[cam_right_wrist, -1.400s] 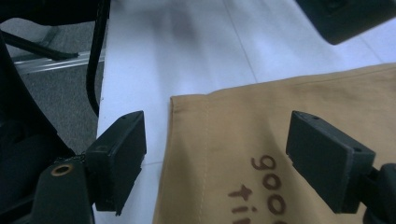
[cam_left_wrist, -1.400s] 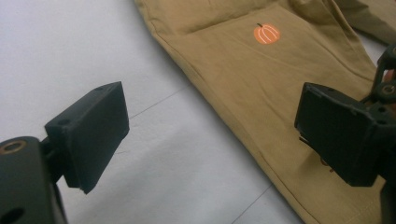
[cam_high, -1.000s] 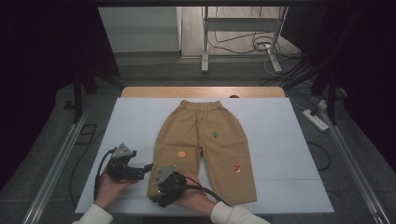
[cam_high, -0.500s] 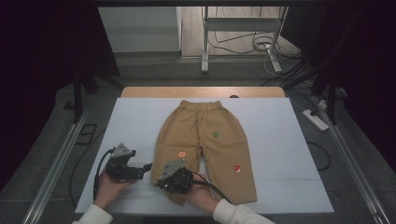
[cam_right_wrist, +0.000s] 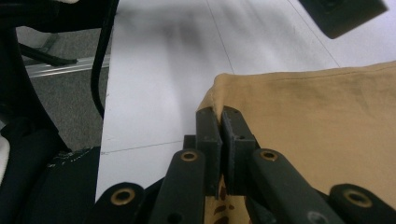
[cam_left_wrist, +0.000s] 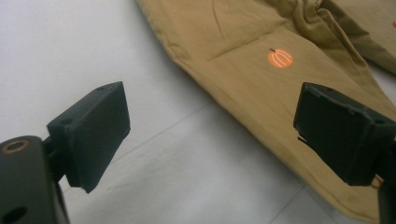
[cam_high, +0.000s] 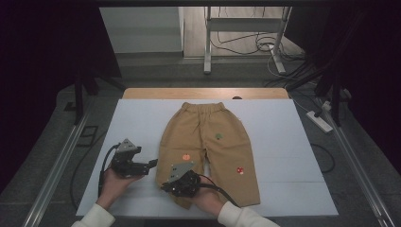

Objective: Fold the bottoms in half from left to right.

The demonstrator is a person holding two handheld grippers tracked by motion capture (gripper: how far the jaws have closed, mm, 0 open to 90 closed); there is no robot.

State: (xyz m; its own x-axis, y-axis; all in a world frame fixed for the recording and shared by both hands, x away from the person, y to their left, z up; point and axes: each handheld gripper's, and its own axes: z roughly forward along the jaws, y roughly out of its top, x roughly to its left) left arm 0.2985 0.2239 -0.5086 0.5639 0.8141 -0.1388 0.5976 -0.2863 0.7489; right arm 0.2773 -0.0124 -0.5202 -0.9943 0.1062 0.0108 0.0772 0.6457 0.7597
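A pair of small tan cotton trousers with an elastic waistband point(cam_high: 208, 142) lies flat on the white bench point(cam_high: 283, 127), waistband toward the far edge and both legs running toward the person. Three little embroidered patches show on the cloth: an orange pumpkin point(cam_high: 186, 156) on the leg at the left of the high view, a green motif point(cam_high: 218, 136) near the crotch, and a red one point(cam_high: 240, 170) on the other leg.

The right gripper point(cam_high: 166, 185), held in the person's right hand point(cam_high: 205, 201), sits at the near hem of the left-hand trouser leg. Its jaws have just been closing and now stand pressed together on the corner of that hem; in the right gripper view a peak of tan fabric rises from between the two black jaws point(cam_right_wrist: 220, 135), lifted slightly off the bench while the rest of the leg spreads flat to the right.

The left gripper point(cam_high: 152, 163), held in the left hand point(cam_high: 113, 184), hovers over bare bench just beside the outer edge of the same leg, apart from the cloth. Its jaws stand wide with nothing between them; in the left gripper view point(cam_left_wrist: 205, 135) they frame the white surface and the leg's side seam, with the orange pumpkin beyond.

A strip of wooden tabletop point(cam_high: 205, 93) shows past the far end of the white surface.
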